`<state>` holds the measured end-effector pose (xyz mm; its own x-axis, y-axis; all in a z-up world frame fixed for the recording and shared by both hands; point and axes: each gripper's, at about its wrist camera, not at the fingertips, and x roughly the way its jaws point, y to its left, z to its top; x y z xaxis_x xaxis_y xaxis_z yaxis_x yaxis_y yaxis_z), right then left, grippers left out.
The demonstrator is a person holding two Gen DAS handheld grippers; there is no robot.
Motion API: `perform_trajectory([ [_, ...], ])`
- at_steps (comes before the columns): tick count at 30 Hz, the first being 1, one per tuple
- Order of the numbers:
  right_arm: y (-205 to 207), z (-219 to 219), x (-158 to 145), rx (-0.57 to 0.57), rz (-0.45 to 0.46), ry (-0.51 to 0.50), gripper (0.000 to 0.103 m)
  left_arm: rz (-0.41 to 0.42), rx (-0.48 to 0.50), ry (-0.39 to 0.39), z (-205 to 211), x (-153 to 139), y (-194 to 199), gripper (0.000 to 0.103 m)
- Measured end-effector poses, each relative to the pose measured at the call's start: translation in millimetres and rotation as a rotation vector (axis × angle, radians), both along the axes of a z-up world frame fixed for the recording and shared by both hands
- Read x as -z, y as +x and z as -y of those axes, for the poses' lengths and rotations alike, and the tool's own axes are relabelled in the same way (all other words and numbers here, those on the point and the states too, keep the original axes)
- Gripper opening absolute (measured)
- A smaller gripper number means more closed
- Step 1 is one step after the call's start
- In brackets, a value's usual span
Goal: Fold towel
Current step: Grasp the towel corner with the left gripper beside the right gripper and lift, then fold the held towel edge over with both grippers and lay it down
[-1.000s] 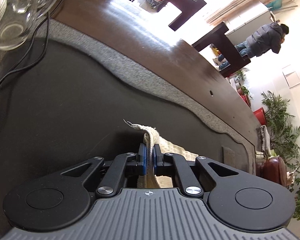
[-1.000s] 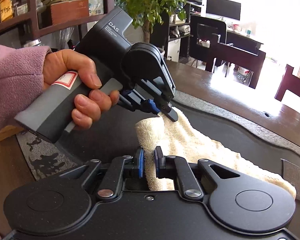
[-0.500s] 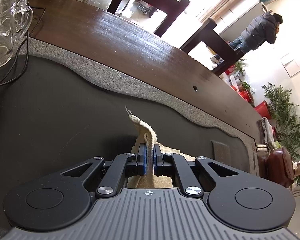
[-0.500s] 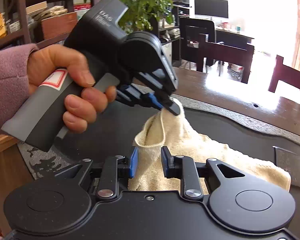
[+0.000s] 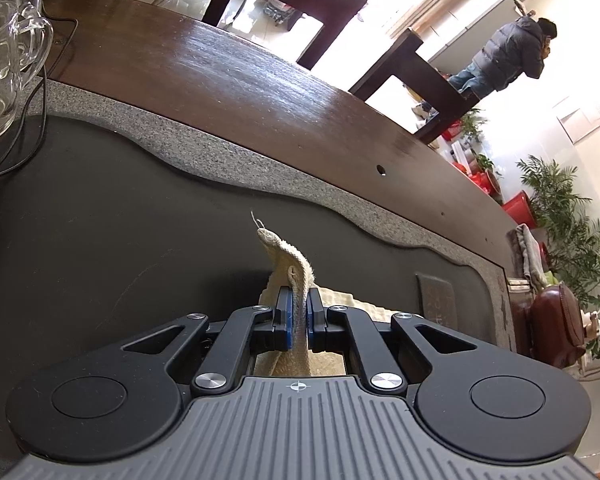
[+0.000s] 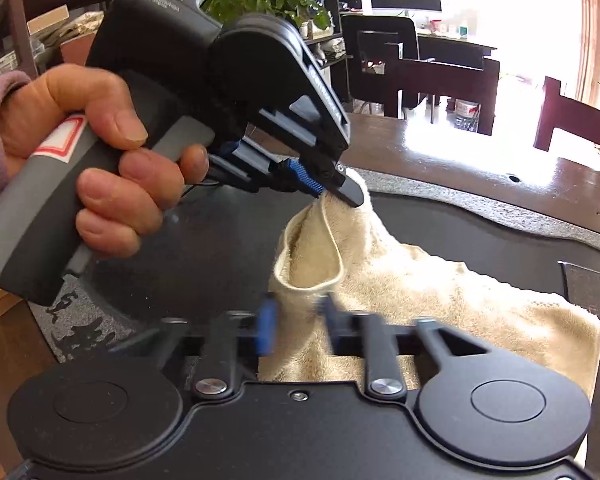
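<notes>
A cream terry towel (image 6: 440, 292) lies on a dark tray (image 6: 480, 232). My left gripper (image 5: 298, 314) is shut on a towel corner (image 5: 288, 256) and holds it lifted above the tray; it also shows in the right wrist view (image 6: 332, 188), held by a hand, with the towel hanging from it. My right gripper (image 6: 296, 320) is open, its blurred jaws standing apart on either side of a drooping fold of the towel's near edge (image 6: 308, 280).
A stone-grey rim (image 5: 228, 160) borders the dark tray on a brown wooden table (image 5: 236, 80). Glass mugs (image 5: 8, 48) and a black cable (image 5: 24, 120) sit at the far left. Chairs, plants and a standing person are beyond the table.
My left gripper has lifted the towel corner higher off the tray. My right gripper's jaws have opened wider around the near fold.
</notes>
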<state>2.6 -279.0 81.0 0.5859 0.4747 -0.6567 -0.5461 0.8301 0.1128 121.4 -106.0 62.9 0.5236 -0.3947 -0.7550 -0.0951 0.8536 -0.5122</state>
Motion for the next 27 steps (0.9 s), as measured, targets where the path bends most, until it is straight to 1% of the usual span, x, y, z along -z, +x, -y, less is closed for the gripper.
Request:
perform_trajectory([
  [5,-10,12,-8,0.020,0.034,0.007,0.007,0.009,-0.003,-0.001,5,-3,1,0.007],
  [8,-12,24,-14,0.048,0.045,0.009,0.007,0.028,0.015,0.000,17,-8,0,0.007],
  [11,-19,38,-19,0.078,0.052,0.003,0.007,0.048,0.043,-0.001,35,-13,-1,0.007],
  [17,-29,70,-22,0.143,0.062,-0.022,0.007,0.062,0.100,-0.005,76,-17,-1,0.007],
  [27,-38,123,-12,0.268,0.034,-0.044,0.007,0.054,0.205,0.021,150,-11,2,0.007],
])
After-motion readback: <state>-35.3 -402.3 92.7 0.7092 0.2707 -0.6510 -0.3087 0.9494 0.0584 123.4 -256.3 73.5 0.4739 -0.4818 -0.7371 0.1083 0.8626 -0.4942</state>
